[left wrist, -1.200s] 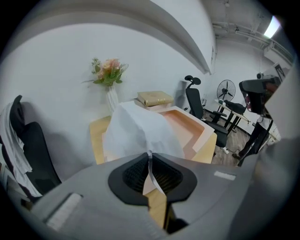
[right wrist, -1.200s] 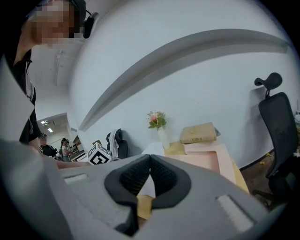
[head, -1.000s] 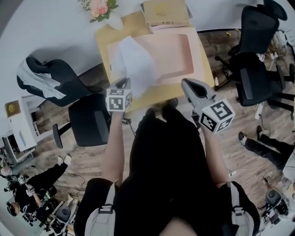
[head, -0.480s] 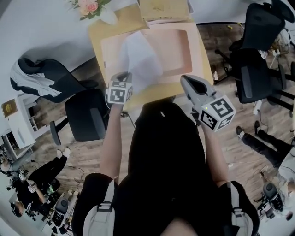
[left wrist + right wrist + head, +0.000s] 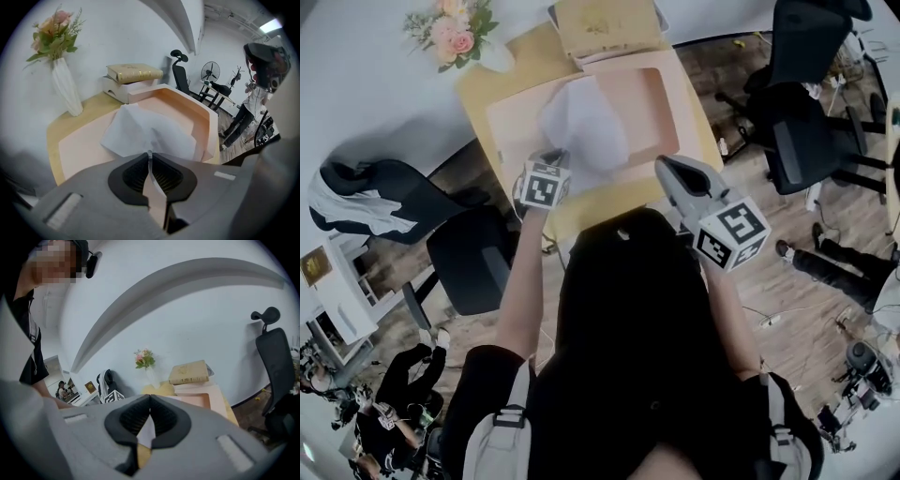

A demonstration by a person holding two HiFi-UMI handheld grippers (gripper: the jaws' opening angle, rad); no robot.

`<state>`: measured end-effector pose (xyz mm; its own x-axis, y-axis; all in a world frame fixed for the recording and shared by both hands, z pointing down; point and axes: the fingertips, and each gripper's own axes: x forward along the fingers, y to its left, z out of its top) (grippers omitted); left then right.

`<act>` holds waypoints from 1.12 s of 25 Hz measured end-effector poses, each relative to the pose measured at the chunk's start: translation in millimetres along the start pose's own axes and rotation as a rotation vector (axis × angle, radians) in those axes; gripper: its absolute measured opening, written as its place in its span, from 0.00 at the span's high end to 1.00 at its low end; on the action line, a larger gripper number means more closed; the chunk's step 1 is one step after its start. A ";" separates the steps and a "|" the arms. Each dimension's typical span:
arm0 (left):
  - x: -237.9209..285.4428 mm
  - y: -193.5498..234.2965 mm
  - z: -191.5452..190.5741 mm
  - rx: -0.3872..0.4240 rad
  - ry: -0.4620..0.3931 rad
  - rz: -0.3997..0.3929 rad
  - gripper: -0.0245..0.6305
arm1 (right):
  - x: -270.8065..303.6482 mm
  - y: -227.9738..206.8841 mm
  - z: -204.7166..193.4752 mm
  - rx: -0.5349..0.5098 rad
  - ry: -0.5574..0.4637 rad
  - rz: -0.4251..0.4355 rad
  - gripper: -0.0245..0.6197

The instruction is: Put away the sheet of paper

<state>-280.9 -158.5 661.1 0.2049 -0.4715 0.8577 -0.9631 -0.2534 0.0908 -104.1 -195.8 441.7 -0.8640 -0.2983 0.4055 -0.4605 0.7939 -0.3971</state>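
A white sheet of paper (image 5: 583,129) lies humped in the pink tray (image 5: 670,112) on the wooden table, its near edge lifted. My left gripper (image 5: 550,157) is shut on that near edge at the tray's front left. In the left gripper view the paper (image 5: 147,131) rises into the closed jaws of that gripper (image 5: 149,155), and the tray wall (image 5: 204,117) stands behind it. At the table's front right edge, my right gripper (image 5: 662,165) is off the paper. Its jaws (image 5: 150,397) are shut with nothing between them.
A white vase of pink flowers (image 5: 448,33) stands at the table's far left, and stacked books (image 5: 607,23) lie behind the tray. A black office chair (image 5: 473,253) is left of the table, with more chairs (image 5: 806,131) on the right. People stand at the lower left.
The left gripper has moved forward toward the tray with the sheet, which has sunk from a raised spread into a hump in the tray. The right gripper stays shut beside it.
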 end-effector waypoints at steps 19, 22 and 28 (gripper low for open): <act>49.3 -34.1 43.7 0.081 -0.045 -0.201 0.91 | -11.4 10.5 -30.9 0.076 0.005 -0.190 0.96; 57.3 -42.2 54.9 0.090 -0.053 -0.219 0.91 | -16.0 10.4 -34.6 0.088 -0.001 -0.212 0.96; 69.1 -57.8 71.3 0.100 -0.049 -0.246 0.91 | -28.3 6.4 -39.0 0.113 -0.014 -0.266 0.96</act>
<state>-198.5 -236.7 679.0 0.4410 -0.4252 0.7904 -0.8619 -0.4464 0.2407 -74.6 -161.6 459.8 -0.7122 -0.4959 0.4968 -0.6903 0.6232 -0.3676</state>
